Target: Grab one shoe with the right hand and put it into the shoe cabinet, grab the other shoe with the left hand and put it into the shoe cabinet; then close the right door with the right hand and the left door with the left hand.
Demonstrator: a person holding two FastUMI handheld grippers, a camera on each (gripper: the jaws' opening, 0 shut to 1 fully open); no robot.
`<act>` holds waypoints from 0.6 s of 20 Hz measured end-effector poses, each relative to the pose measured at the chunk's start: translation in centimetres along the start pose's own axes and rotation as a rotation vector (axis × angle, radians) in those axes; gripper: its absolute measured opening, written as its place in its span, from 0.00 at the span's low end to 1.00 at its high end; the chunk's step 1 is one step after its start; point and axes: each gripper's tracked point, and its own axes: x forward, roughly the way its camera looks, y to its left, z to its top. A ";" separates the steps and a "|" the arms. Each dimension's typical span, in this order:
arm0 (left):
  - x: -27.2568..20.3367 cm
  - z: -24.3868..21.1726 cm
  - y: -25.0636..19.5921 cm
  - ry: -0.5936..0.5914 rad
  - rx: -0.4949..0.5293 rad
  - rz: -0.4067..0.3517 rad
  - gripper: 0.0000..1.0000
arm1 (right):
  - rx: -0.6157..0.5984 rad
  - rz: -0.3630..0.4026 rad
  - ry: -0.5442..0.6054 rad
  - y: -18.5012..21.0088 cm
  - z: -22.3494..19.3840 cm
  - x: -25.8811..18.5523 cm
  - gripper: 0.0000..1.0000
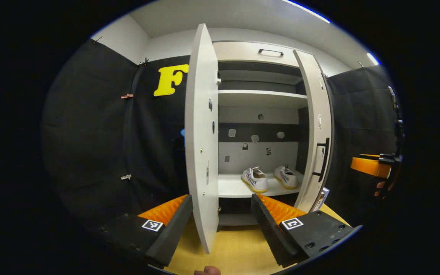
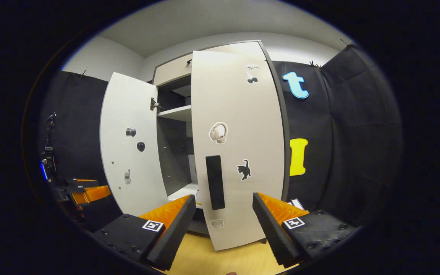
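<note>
Two white shoes, one (image 1: 255, 180) beside the other (image 1: 286, 177), sit side by side on the lower shelf (image 1: 232, 188) of the white shoe cabinet. My left gripper (image 1: 222, 223) is open, its fingers on either side of the left door's (image 1: 201, 133) edge, apart from it. That door stands nearly edge-on, wide open. The right door (image 1: 317, 130) is partly swung in. In the right gripper view my right gripper (image 2: 224, 223) is open just before the right door (image 2: 239, 145), below its black handle (image 2: 215, 182). The left door (image 2: 132, 145) hangs open there.
The cabinet has an upper shelf (image 1: 262, 98) and a top drawer with a black handle (image 1: 270, 51). Light wooden floor (image 1: 235, 248) lies under both grippers. The other gripper's orange part (image 1: 371, 166) shows at the far right, and likewise (image 2: 88, 193) at the left. Stickers dot the doors.
</note>
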 end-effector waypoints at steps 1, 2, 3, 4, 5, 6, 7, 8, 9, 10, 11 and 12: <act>-0.1 0.1 1.0 -0.003 0.001 0.017 0.96 | 0.000 -0.005 0.005 0.0 -0.1 -0.1 0.98; -0.1 0.4 2.1 -0.009 0.002 0.035 0.96 | 0.002 -0.010 0.007 -0.1 -0.3 -0.2 0.98; -0.1 0.7 3.4 -0.016 0.004 0.054 0.96 | 0.005 -0.017 0.010 -0.1 -0.4 -0.3 0.98; -0.1 0.9 4.5 -0.023 0.005 0.072 0.96 | 0.008 -0.024 0.011 -0.2 -0.4 -0.3 0.98; 0.1 1.2 5.6 -0.029 0.005 0.090 0.96 | 0.011 -0.033 0.013 -0.4 -0.5 -0.3 0.98; 0.2 1.5 6.8 -0.034 0.004 0.110 0.96 | 0.016 -0.041 0.013 -0.4 -0.7 -0.4 0.98; 0.4 1.7 7.9 -0.042 0.004 0.129 0.96 | 0.019 -0.048 0.015 -0.5 -0.7 -0.4 0.98; 0.6 2.1 9.1 -0.050 0.002 0.151 0.96 | 0.019 -0.054 0.016 -0.7 -0.8 -0.4 0.98; 0.9 2.2 10.2 -0.056 0.002 0.169 0.96 | 0.019 -0.061 0.017 -0.8 -0.9 -0.5 0.98; 1.3 2.3 11.2 -0.056 0.007 0.187 0.96 | 0.017 -0.068 0.018 -1.0 -0.9 -0.5 0.98; 1.9 2.2 12.1 -0.053 0.015 0.203 0.96 | 0.017 -0.074 0.019 -1.1 -0.9 -0.6 0.98; 2.5 2.1 13.0 -0.051 0.024 0.220 0.96 | 0.017 -0.080 0.019 -1.2 -1.0 -0.7 0.98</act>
